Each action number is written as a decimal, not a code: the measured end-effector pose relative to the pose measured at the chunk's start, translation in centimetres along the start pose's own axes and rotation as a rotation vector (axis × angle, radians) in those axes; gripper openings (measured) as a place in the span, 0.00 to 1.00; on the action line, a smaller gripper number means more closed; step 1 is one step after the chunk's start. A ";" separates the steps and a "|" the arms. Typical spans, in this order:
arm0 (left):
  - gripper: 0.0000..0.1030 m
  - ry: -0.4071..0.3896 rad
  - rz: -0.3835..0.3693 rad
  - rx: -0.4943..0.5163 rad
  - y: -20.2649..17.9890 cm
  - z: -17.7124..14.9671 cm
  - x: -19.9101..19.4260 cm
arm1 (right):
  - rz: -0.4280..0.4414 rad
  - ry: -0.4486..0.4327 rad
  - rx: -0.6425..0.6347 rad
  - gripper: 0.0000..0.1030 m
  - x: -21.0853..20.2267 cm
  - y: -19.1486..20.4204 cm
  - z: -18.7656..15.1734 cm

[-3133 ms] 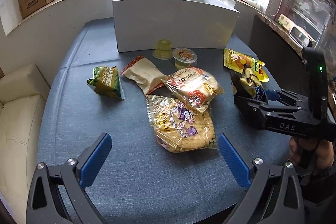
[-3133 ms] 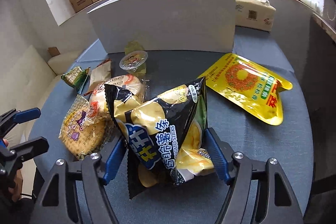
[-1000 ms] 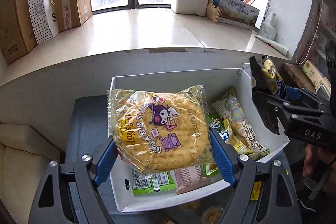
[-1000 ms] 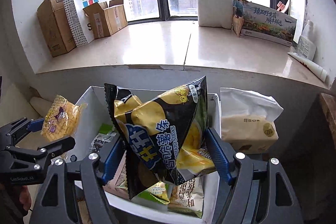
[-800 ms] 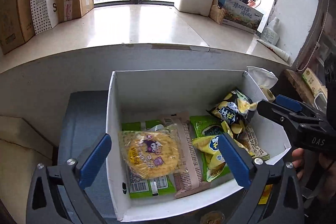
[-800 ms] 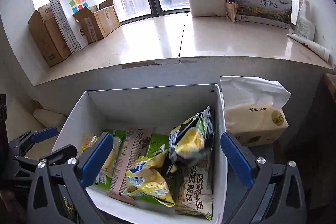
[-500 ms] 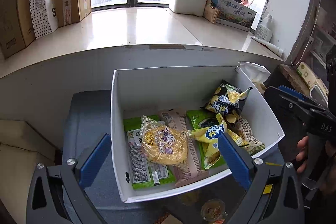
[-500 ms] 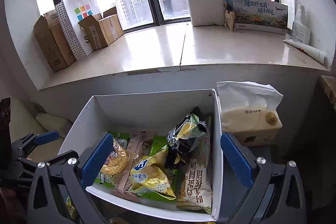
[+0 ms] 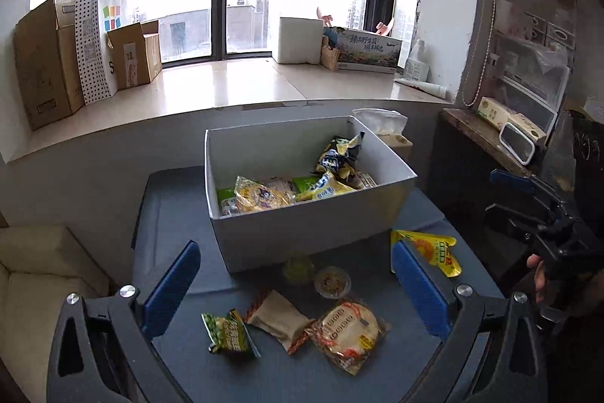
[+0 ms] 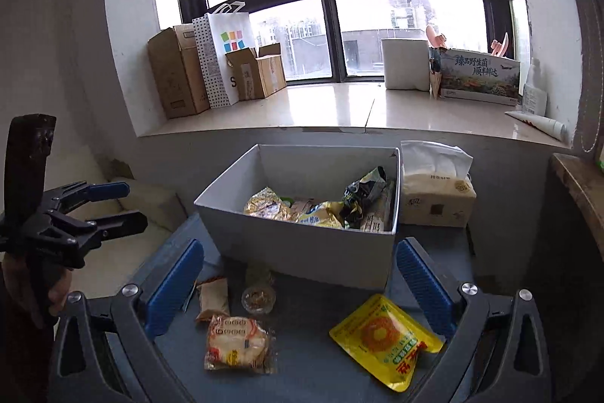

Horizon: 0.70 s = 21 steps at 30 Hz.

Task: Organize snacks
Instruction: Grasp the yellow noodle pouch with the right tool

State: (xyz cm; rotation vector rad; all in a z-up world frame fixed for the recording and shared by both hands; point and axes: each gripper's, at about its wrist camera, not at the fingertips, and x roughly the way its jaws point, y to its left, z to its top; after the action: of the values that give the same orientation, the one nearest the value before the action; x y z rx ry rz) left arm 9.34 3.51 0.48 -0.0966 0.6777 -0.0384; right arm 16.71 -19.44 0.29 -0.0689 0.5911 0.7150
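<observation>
A white box [image 9: 313, 225] [image 10: 302, 248] stands on the blue table and holds several snack bags, among them a yellow cookie bag [image 9: 260, 195] and a black-and-yellow potato stick bag [image 9: 338, 153] [image 10: 364, 193]. On the table in front lie a green packet [image 9: 228, 333], a beige packet [image 9: 279, 320] [image 10: 213, 297], a round cracker pack [image 9: 349, 331] [image 10: 238, 344], two jelly cups [image 9: 332, 282] [image 10: 258, 297] and a yellow pouch [image 9: 434, 250] [image 10: 385, 340]. My left gripper [image 9: 294, 286] and right gripper [image 10: 298, 286] are open and empty, back from the box.
A tissue pack [image 10: 434, 195] stands right of the box. A window sill behind carries cardboard boxes [image 9: 45, 67] and a paper bag [image 10: 226, 51]. A cream sofa [image 9: 34, 289] lies left of the table. A shelf [image 9: 502, 135] is at the right.
Both grippers opened over the box and dropped the cookie bag and the potato stick bag in. Since then both have pulled back and away, so the table's loose snacks show again.
</observation>
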 end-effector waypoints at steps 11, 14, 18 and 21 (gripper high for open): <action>1.00 0.106 -0.080 -0.084 -1.8 -9.6 -1.0 | -0.064 0.180 0.056 1.00 0.3 -2.4 -11.8; 1.00 0.116 -0.078 -0.080 -1.8 -10.2 -1.0 | -0.071 0.192 0.030 1.00 1.6 -3.6 -12.2; 1.00 0.123 -0.059 -0.061 -2.0 -10.3 -0.9 | -0.087 0.272 -0.141 1.00 4.6 -5.5 -11.2; 1.00 0.120 -0.059 -0.055 -2.2 -10.3 -1.0 | -0.068 0.331 -0.209 1.00 6.6 -7.0 -10.4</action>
State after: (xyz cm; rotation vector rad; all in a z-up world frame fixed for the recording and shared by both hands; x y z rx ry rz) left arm 2.10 0.62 -6.65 -0.1681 0.7955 -0.0827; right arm 20.06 -23.48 -12.82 -0.4057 0.8241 0.7023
